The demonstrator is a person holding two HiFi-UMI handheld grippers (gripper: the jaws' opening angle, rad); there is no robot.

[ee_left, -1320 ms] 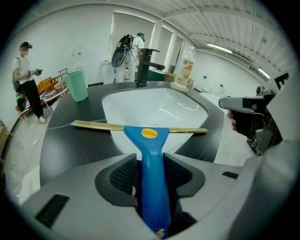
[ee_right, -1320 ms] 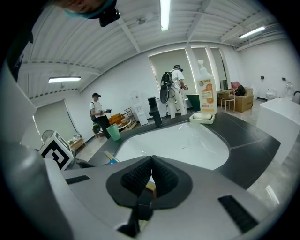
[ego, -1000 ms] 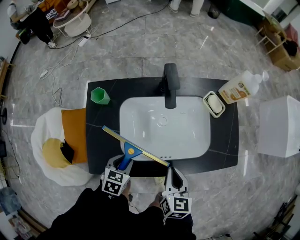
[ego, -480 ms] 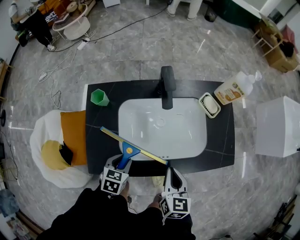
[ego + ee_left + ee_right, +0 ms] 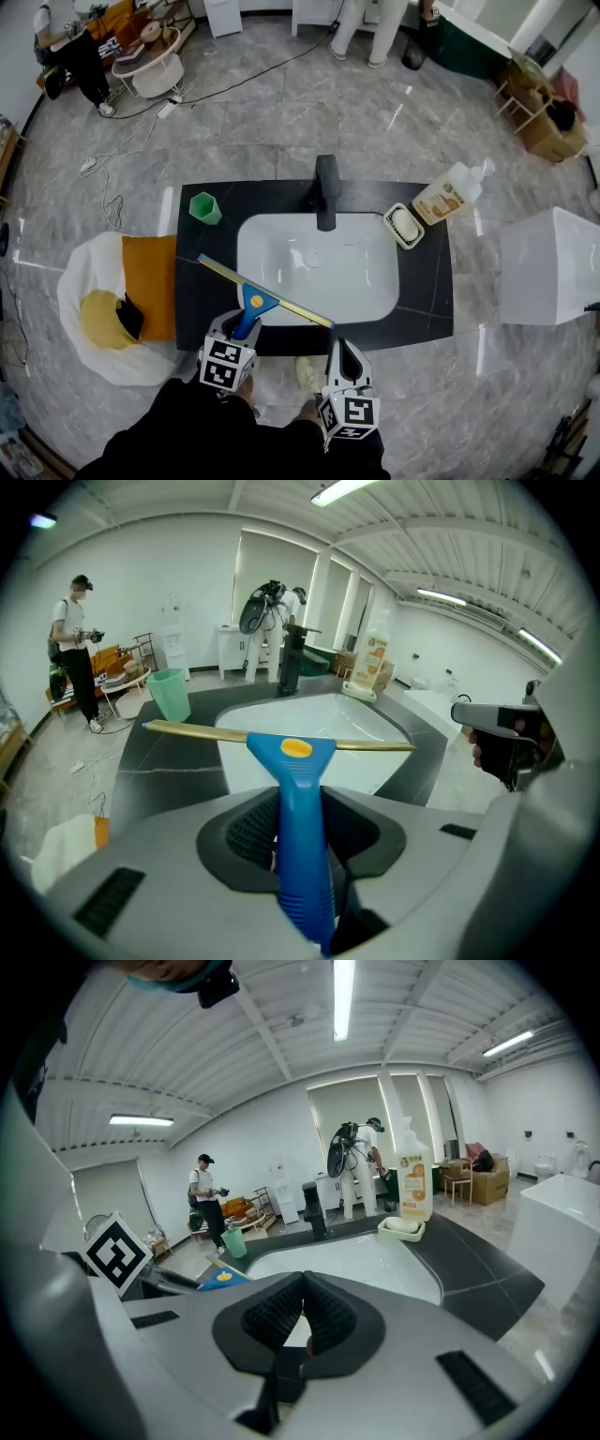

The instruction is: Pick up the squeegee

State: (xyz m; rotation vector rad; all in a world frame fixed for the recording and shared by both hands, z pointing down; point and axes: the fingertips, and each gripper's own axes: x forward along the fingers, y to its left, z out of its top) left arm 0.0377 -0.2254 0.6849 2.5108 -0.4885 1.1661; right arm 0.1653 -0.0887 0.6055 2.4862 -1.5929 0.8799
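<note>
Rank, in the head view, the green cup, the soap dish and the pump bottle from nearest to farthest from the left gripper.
1. Green cup, back left on the counter.
2. Soap dish, right of the basin.
3. Pump bottle, past the dish, back right corner.

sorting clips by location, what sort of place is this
Probably a mock washroom station inside a lab or studio: a white sink and black faucet in a freestanding dark counter, on open stone floor with cables.
</note>
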